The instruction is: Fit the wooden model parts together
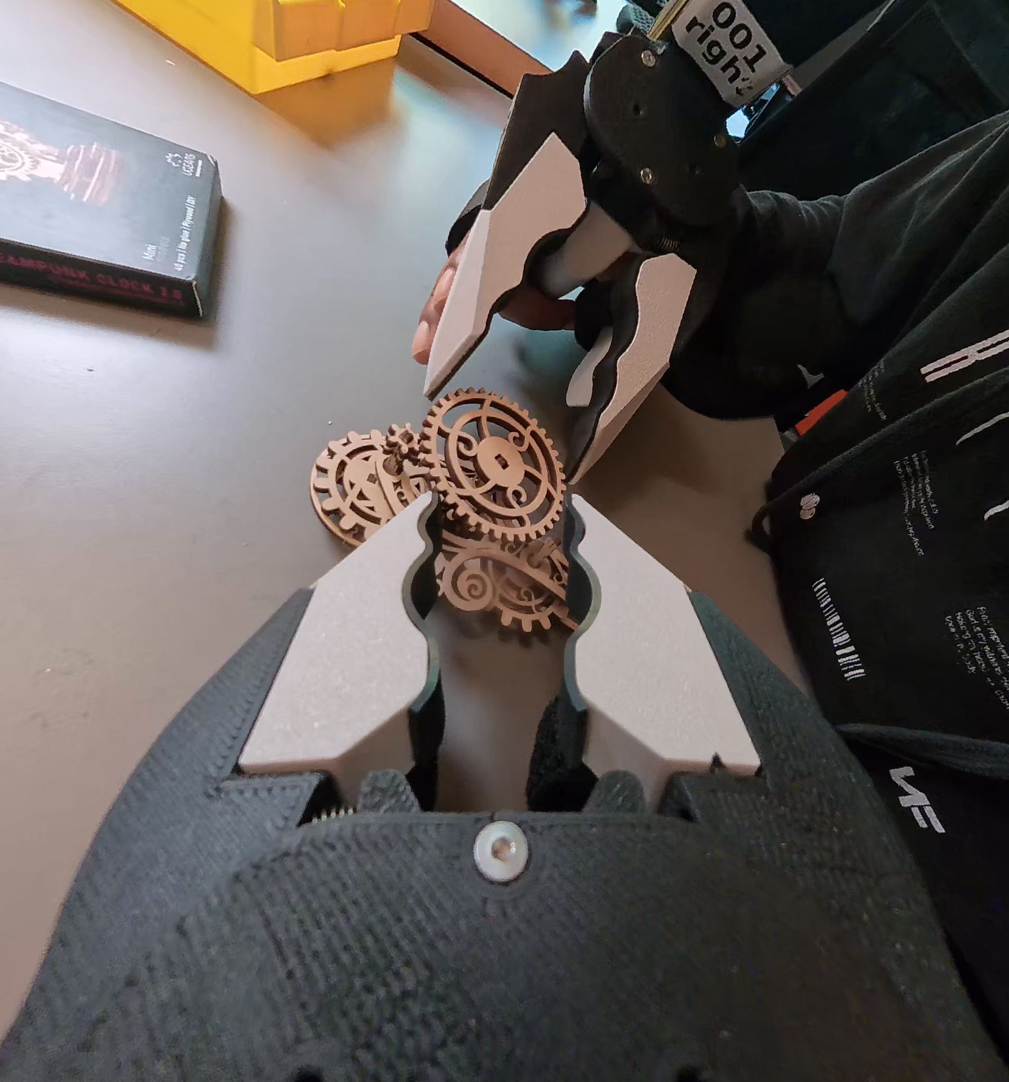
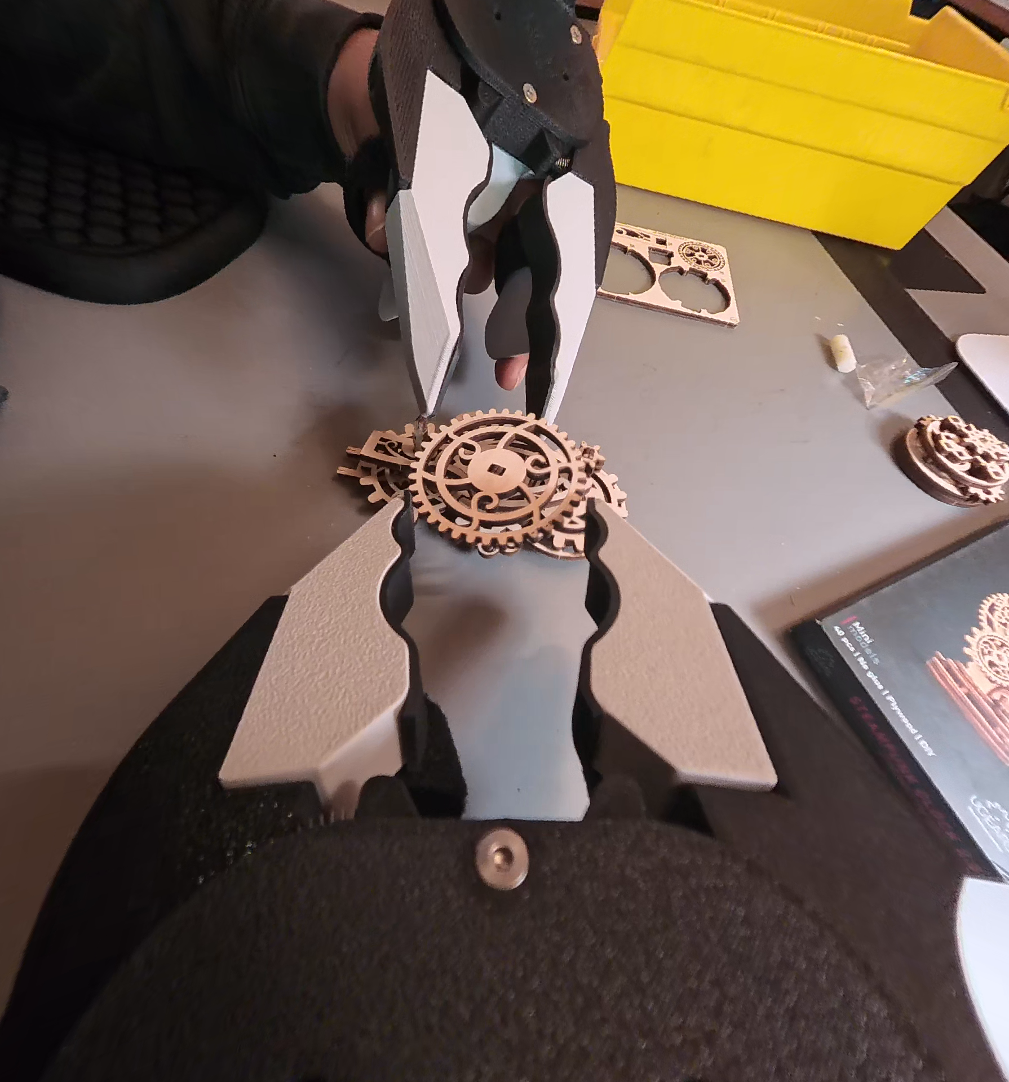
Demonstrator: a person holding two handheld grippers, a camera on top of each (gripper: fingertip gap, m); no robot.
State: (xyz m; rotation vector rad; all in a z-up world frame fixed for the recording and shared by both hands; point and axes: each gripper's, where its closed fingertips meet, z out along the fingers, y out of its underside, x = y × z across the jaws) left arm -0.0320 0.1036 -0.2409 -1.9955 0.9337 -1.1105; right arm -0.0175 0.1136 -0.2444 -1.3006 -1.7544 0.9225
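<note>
A wooden model (image 1: 505, 585) of fretwork parts carries a large toothed gear (image 1: 493, 462) on top. It is tilted up off the brown table. My left gripper (image 1: 502, 497) is shut on the model's lower fretwork part. In the right wrist view the left gripper (image 2: 487, 415) comes down from the far side onto the model behind the gear (image 2: 496, 468). My right gripper (image 2: 500, 503) is open, with a fingertip close to each side of the gear's rim. It also shows in the left wrist view (image 1: 501, 433), reaching in from the upper right.
A flat wooden gear disc (image 1: 356, 492) lies on the table beside the model. A black box (image 2: 929, 732), a small gear assembly (image 2: 959, 462), a punched plywood sheet (image 2: 666, 275), a plastic bag (image 2: 894, 375) and a yellow bin (image 2: 783, 105) lie to the right.
</note>
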